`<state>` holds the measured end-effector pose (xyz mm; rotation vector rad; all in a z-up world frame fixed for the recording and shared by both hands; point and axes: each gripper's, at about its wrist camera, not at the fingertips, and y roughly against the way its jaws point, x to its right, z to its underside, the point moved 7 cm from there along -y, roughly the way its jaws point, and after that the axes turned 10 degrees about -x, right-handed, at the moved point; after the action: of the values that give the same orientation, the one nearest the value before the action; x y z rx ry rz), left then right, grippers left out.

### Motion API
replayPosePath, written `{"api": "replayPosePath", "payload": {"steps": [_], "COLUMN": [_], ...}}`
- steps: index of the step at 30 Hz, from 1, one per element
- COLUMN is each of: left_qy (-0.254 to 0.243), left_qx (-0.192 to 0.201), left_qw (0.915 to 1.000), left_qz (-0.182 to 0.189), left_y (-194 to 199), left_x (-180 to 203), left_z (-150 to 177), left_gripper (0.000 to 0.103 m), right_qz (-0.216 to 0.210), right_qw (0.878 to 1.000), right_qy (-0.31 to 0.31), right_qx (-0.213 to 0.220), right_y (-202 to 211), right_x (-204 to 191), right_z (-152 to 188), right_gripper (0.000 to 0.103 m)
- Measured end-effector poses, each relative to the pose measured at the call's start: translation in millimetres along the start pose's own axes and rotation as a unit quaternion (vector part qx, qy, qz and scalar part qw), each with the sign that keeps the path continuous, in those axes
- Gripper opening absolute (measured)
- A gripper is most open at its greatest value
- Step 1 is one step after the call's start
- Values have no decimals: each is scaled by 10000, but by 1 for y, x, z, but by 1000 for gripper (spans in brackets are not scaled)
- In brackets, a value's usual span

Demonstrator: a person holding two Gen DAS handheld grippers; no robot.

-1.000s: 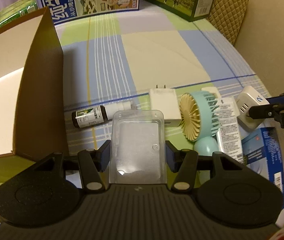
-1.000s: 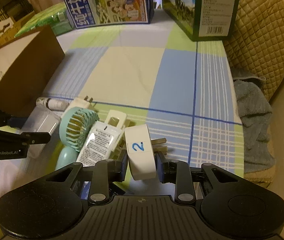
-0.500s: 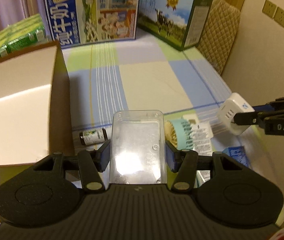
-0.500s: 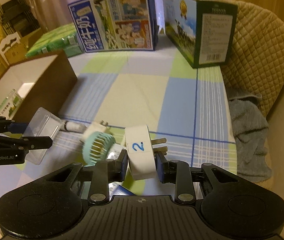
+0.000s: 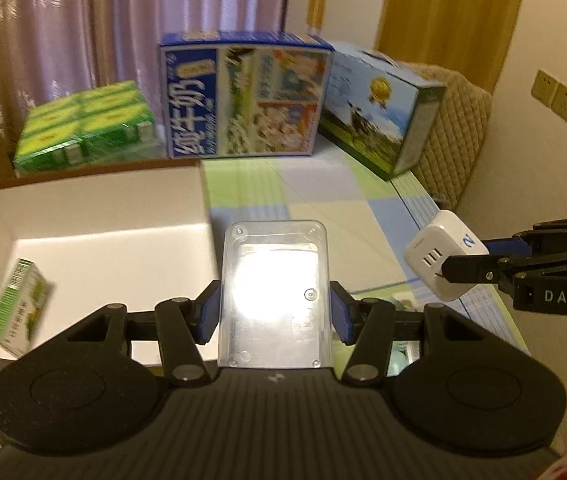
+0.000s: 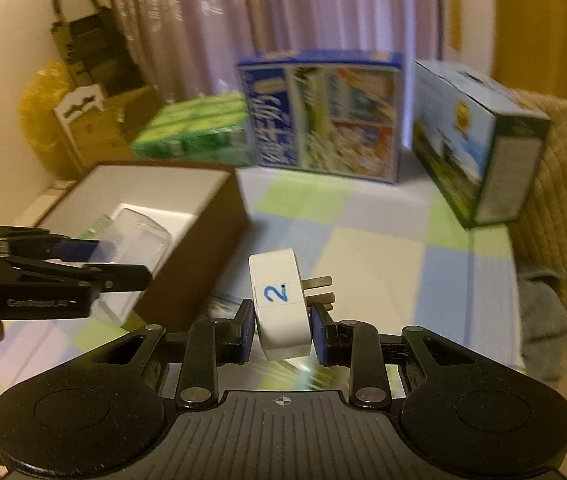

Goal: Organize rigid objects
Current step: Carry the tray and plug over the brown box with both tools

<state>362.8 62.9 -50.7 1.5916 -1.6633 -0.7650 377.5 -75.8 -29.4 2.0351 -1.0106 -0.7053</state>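
My left gripper (image 5: 274, 312) is shut on a clear plastic case (image 5: 274, 292), held in the air just right of the open cardboard box (image 5: 95, 200). The case glares with reflected light. A small green carton (image 5: 17, 314) lies inside the box at its left. My right gripper (image 6: 282, 326) is shut on a white plug adapter (image 6: 279, 304) marked with a blue 2, its metal prongs pointing right. In the left wrist view the adapter (image 5: 439, 258) hangs at the right in the right gripper (image 5: 459, 264). In the right wrist view the left gripper (image 6: 123, 264) holds the clear case (image 6: 135, 240) over the box (image 6: 187, 216).
A blue milk carton box (image 5: 243, 96), a cow-print box (image 5: 379, 112) and a green shrink-wrapped pack (image 5: 83, 124) stand at the back of the checked cloth (image 5: 315, 196). A quilted cushion (image 6: 555, 184) and a grey towel (image 6: 539, 320) lie at the right. Wall sockets (image 5: 555, 96) are at the right.
Both grippers have risen with their loads and tilted up. The fan, bottle and charger have dropped out of sight below; the left gripper has moved toward the box.
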Motion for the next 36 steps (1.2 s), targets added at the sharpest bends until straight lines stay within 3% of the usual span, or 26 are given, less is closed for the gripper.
{"api": "replayPosePath", "payload": {"steps": [11, 20, 36], "left_qy": [242, 471, 528], "left_qx": [252, 171, -259], "left_qw": [9989, 9975, 9975], "left_qz": [-318, -501, -401], "left_y": [34, 38, -5], "left_x": [-86, -157, -210], "left_z": [-1, -1, -4], "left_gripper": [51, 51, 51], "right_qz": [-409, -546, -202], "right_qw": [9983, 9972, 9979], "right_qy": [379, 514, 317], "right_qx": [154, 32, -532], "right_y": [-27, -69, -137], "right_x": [-93, -149, -154], "right_z": [-35, -56, -69], "right_gripper": [26, 26, 26]}}
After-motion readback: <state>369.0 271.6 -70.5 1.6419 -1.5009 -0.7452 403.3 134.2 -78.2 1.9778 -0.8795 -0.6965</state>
